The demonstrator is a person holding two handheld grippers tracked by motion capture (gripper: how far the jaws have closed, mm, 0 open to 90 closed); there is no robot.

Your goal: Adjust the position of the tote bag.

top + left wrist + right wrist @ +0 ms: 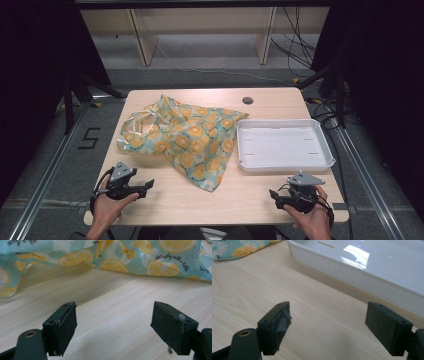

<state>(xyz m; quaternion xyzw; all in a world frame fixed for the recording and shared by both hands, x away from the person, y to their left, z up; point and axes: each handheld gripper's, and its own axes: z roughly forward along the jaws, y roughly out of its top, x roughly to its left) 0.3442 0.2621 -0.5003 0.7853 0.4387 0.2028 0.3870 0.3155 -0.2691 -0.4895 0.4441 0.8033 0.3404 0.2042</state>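
High view looks down on a pale wooden surface (165,200) with a crumpled cloth bag (187,140), teal with orange citrus slices, lying left of centre, and a white tray (250,162) just beside it on the right; the bag's right edge meets the tray's left wall, though whether they touch is hard to tell. The bag's folds hide its own opening, and its handles at the far left end are bunched and hard to make out. Both forearms are cut off by the bottom edge. The left hand-held gripper (148,187) sits at the near left of the surface, held level in the left hand (107,207) and pointing right, short of the bag's near corner. The right hand-held gripper (272,194) sits near the front right edge, held in the right hand (312,220) and pointing left, in front of the tray. In each gripper view the two black jaws stand wide apart with bare wood between them, gripping nothing.
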